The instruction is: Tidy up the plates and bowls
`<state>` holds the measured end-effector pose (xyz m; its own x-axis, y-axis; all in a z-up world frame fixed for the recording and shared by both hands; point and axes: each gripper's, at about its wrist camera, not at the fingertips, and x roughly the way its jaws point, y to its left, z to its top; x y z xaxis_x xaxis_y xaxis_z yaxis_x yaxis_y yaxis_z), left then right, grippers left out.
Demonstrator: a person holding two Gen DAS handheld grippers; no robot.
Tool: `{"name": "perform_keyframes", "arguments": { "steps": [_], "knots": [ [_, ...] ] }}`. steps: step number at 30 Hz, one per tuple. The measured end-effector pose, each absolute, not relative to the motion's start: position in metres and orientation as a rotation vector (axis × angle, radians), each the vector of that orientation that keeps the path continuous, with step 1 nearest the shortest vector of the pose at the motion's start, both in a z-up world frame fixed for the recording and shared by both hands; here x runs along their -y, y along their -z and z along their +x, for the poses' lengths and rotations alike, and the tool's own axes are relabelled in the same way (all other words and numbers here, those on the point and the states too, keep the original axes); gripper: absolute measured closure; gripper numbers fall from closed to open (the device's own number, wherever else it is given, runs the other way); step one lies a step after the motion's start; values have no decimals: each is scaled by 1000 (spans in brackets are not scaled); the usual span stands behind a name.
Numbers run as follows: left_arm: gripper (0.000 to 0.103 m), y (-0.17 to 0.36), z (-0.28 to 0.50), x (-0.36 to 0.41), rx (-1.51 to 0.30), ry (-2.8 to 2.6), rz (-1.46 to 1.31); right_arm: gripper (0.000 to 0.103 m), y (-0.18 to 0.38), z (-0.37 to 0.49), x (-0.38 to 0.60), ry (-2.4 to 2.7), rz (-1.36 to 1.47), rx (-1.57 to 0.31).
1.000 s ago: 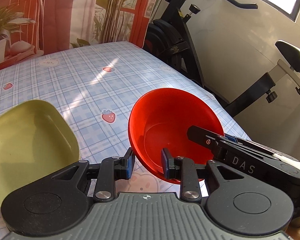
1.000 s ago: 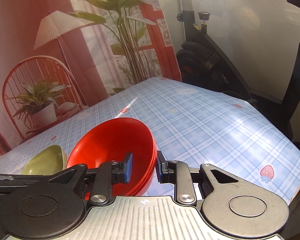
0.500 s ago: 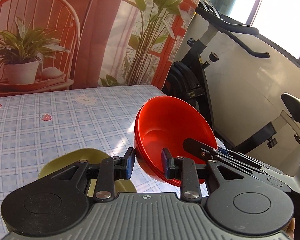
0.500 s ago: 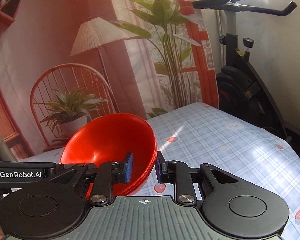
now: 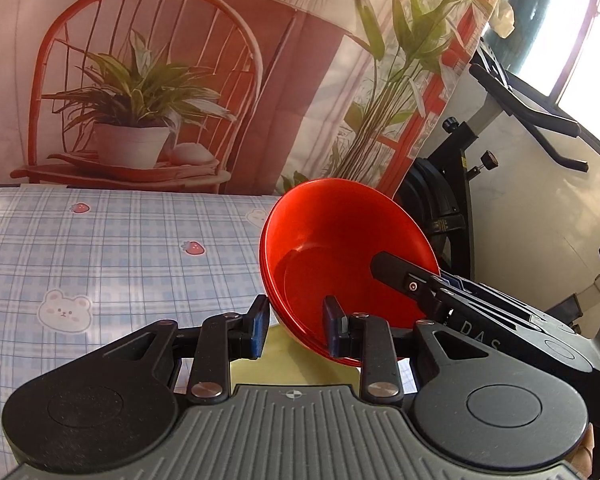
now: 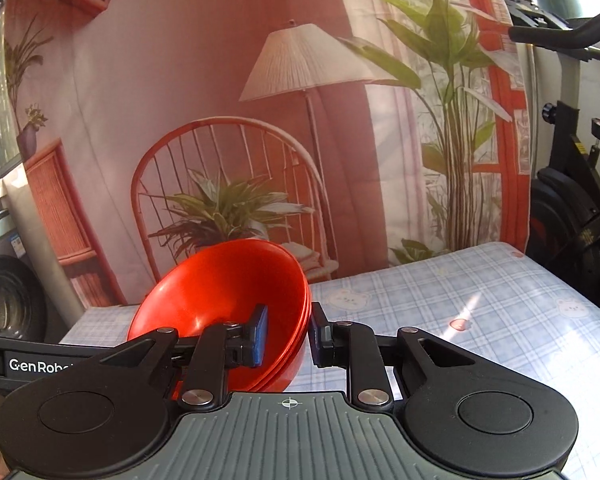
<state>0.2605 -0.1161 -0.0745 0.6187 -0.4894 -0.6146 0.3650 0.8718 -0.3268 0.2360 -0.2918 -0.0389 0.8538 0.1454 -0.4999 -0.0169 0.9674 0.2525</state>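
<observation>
Bowls first: I see a stack of red bowls (image 6: 228,300) held off the checked tablecloth (image 6: 480,312) and tilted, its layered rims showing at the right edge in my right wrist view; my right gripper (image 6: 286,334) pinches that rim, one blue pad (image 6: 260,334) inside the top bowl and the other outside against the stacked walls. From my left wrist view the same red bowls (image 5: 340,248) lean with the opening toward me; my left gripper (image 5: 296,330) also clamps the rim on its near lower side, the right pad (image 5: 334,330) inside the bowl and the left one outside, just beside the wall. The right gripper's (image 5: 432,288) long black finger reaches into the bowl from the right in that view. Beneath the bowls, between my left fingers, I can see a patch of a pale green dish (image 5: 296,364) lying on the cloth; most of it is hidden. Behind the table hangs a printed backdrop (image 5: 148,92) of a chair and plant; an exercise bike (image 5: 480,184) stands to the right.
</observation>
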Motion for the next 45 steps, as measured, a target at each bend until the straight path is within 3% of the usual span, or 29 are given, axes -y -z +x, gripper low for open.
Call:
{"name": "perform_keyframes", "arguments": {
  "steps": [9, 27, 45],
  "knots": [
    [73, 83, 258, 105, -780, 488, -196, 83, 43, 237, 280, -93, 236, -571],
    [73, 146, 257, 113, -956, 478, -148, 82, 109, 233, 288, -70, 306, -770],
    [73, 156, 256, 113, -981, 464, -125, 83, 131, 236, 290, -63, 346, -848]
  ]
}}
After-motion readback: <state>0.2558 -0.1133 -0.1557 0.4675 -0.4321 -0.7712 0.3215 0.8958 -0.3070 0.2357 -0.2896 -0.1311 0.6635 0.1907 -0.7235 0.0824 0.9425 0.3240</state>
